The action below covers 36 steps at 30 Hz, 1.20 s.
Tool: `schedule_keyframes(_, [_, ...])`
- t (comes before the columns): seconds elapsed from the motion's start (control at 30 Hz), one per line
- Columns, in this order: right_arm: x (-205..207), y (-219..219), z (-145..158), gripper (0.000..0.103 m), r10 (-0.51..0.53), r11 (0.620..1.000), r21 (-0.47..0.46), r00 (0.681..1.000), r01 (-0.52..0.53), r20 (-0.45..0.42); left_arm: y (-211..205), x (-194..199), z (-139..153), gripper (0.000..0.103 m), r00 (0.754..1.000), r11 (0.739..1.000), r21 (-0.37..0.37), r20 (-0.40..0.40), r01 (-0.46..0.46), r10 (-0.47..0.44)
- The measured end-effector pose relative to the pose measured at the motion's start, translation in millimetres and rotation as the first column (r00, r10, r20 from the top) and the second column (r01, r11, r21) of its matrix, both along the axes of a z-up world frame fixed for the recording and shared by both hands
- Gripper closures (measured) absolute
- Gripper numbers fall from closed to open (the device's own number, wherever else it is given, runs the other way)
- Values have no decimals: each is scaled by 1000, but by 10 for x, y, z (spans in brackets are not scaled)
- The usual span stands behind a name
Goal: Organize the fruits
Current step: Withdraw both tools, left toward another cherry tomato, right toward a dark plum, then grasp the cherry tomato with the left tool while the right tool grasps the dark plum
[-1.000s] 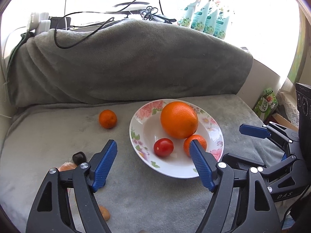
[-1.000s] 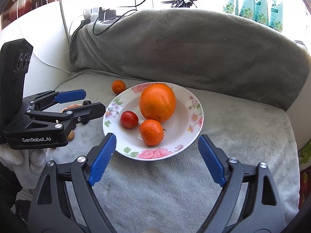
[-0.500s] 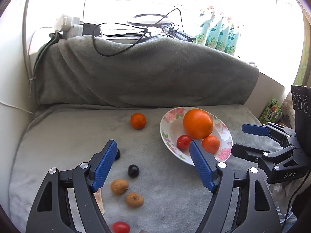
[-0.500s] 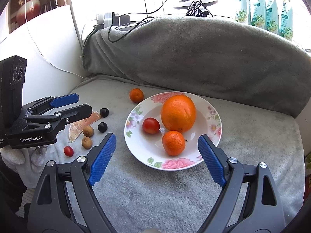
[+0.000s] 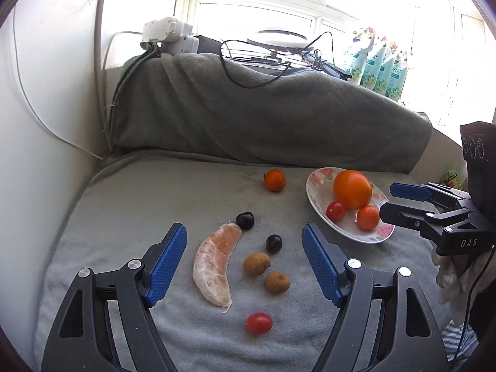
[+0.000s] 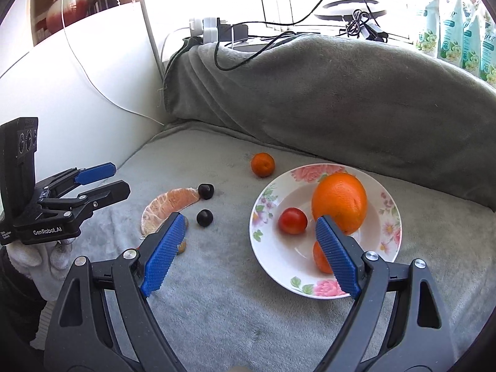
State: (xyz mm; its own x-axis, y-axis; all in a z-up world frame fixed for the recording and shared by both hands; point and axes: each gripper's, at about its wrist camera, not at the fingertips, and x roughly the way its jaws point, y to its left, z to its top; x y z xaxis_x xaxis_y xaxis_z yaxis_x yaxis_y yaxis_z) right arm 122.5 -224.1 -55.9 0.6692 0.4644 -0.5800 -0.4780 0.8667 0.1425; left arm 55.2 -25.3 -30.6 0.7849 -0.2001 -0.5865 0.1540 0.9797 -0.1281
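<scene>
A flowered plate (image 5: 316,198) (image 6: 390,241) on the grey blanket holds a big orange (image 5: 352,189) (image 6: 339,202), a cherry tomato (image 5: 335,211) (image 6: 292,220) and a small mandarin (image 5: 367,217) (image 6: 319,257). Loose on the blanket: a mandarin (image 5: 274,180) (image 6: 263,164), a peeled pomelo segment (image 5: 215,263) (image 6: 166,204), two dark grapes (image 5: 245,220) (image 5: 274,243), two brown longans (image 5: 256,263) (image 5: 277,282) and a cherry tomato (image 5: 259,323). My left gripper (image 5: 245,266) is open and empty above the loose fruit. My right gripper (image 6: 248,254) is open and empty at the plate's near left edge.
A grey blanket-covered backrest (image 5: 263,114) rises behind. A white wall panel (image 5: 46,124) borders the left side. Power strips and cables (image 5: 173,35) lie on the sill, with green packets (image 5: 378,68) at the back right. The seat's front edge is near me.
Both grippers have pulled back and swung left. The plate has shifted right in the left wrist view, and the loose fruit on the left has come into sight. Both stay open.
</scene>
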Motion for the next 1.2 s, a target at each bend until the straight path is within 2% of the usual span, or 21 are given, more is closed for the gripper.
schedule_keyframes(0.27, [136,295,-47,15,75,997,-4,997,-75,-27,62,-218,-122,29,1000,1000,-8,-25,5,-5])
schedule_keyframes(0.47, [216,520,-160,31,133,990,-30,989,-135,-65,12,-285,-286,40,997,999,-32,-68,28,-31])
schedule_keyframes(0.6, [275,669,-276,49,158,984,-67,983,-164,-94,-28,-292,-401,50,994,998,-41,-99,52,-56])
schedule_keyframes(0.7, [333,759,-367,52,165,981,-82,980,-175,-115,-46,-291,-473,56,991,997,-50,-118,64,-70])
schedule_keyframes(0.83, [424,841,-472,63,157,980,-102,978,-172,-139,-72,-282,-562,61,986,995,-58,-141,78,-85])
schedule_keyframes(1.2, [605,950,-664,72,142,978,-125,973,-166,-183,-65,-206,-705,66,979,994,-57,-179,92,-100])
